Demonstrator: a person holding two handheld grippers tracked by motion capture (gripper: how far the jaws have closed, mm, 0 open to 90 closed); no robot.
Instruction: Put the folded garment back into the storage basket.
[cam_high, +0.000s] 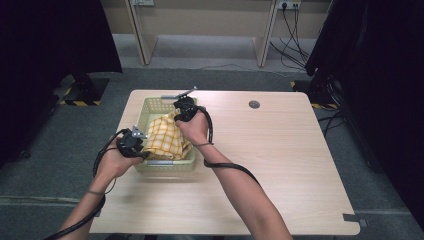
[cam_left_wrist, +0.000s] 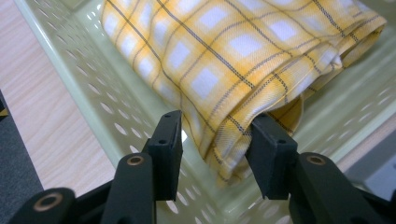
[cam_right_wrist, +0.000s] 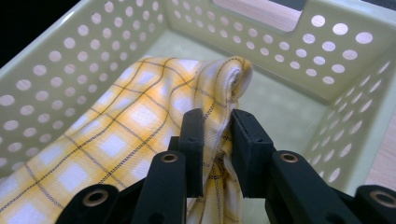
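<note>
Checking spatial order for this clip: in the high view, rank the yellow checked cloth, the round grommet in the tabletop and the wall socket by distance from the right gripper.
1. Cloth, at the right gripper.
2. Grommet, to its right.
3. Wall socket, top.

We can read no text, label, brand, number or sign anywhere here, on any surface shown across our three views.
</note>
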